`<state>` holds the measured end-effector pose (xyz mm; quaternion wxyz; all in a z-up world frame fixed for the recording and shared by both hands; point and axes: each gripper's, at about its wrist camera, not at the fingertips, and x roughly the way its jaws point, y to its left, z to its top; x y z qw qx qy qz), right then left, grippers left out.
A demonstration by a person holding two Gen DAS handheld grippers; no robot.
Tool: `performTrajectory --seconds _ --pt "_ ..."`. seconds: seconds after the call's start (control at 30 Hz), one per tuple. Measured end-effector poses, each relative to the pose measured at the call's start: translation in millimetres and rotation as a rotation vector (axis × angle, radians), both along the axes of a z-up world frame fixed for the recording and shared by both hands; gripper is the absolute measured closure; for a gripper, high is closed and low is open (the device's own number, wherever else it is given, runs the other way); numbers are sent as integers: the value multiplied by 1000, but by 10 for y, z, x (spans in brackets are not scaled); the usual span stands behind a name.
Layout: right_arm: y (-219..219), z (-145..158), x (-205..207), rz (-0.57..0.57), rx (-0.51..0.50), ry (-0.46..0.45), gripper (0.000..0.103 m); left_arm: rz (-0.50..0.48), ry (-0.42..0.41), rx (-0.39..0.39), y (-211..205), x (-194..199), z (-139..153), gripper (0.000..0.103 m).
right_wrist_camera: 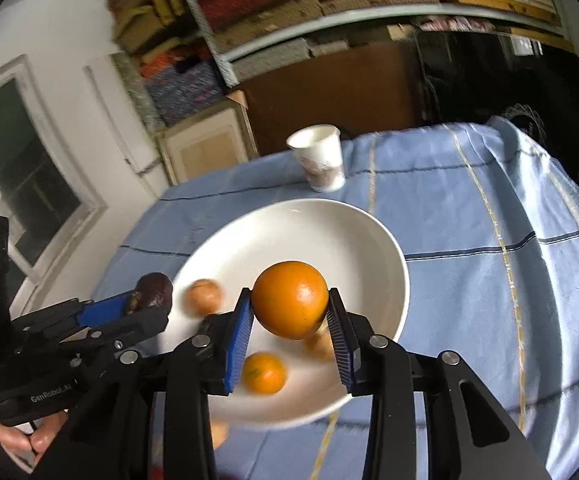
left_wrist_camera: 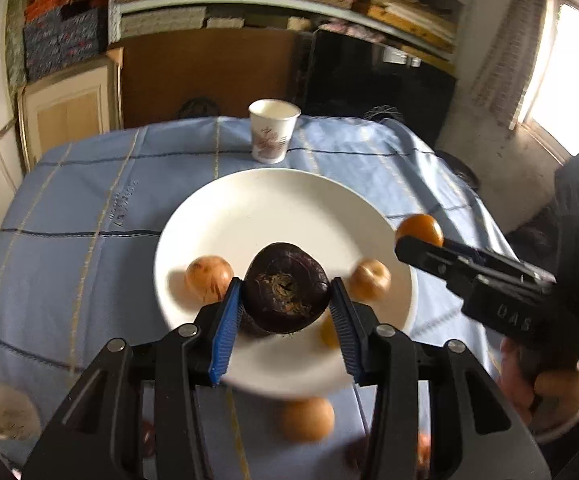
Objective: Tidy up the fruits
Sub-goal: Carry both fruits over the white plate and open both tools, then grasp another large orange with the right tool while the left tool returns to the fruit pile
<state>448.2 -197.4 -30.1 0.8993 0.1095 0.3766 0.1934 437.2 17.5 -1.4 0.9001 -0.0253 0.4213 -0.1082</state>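
A: What carries everything?

B: A table under a blue checked cloth (left_wrist_camera: 89,200). A white plate (left_wrist_camera: 273,200) sits near its middle, closer to the near edge, and a paper cup (left_wrist_camera: 274,136) stands upright just beyond the plate, towards the table's far edge.

A: And the grippers?

B: The left gripper (left_wrist_camera: 285,304) is clamped on a dark purple fruit (left_wrist_camera: 285,286), held above the near part of the plate. The right gripper (right_wrist_camera: 291,320) is closed on an orange (right_wrist_camera: 290,299), also above the plate, its blue pads pressing both sides.

A: What lies on the plate?

B: A small brownish fruit (left_wrist_camera: 209,279) at its left side, another (left_wrist_camera: 369,280) at the right, and a smaller orange (right_wrist_camera: 264,373) near the near rim. These are blurred.

A: Anything off the plate?

B: One brownish fruit (left_wrist_camera: 307,418) on the cloth just before the plate's near rim.
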Motion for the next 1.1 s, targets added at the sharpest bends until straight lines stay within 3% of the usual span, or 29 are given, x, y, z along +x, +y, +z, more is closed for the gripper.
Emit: performTrajectory --seconds 0.27,0.67,0.73,0.8,0.87,1.0,1.1 --pt "97 -300 424 -31 -43 47 65 75 99 22 -31 612 -425 60" --pt "155 -444 553 -35 -66 92 62 84 129 90 -166 770 -602 59" --pt "122 -397 512 -34 -45 95 56 81 127 92 -167 744 -561 49" --pt "65 -263 372 -37 -35 67 56 91 101 83 -127 648 -434 25" --pt "7 -135 185 -31 -29 30 55 130 32 72 -38 429 -207 13" --pt "-82 90 -455 10 -27 -49 44 136 -53 76 66 -77 166 8" --pt "-56 119 -909 51 -42 -72 44 120 -72 46 124 -504 298 8"
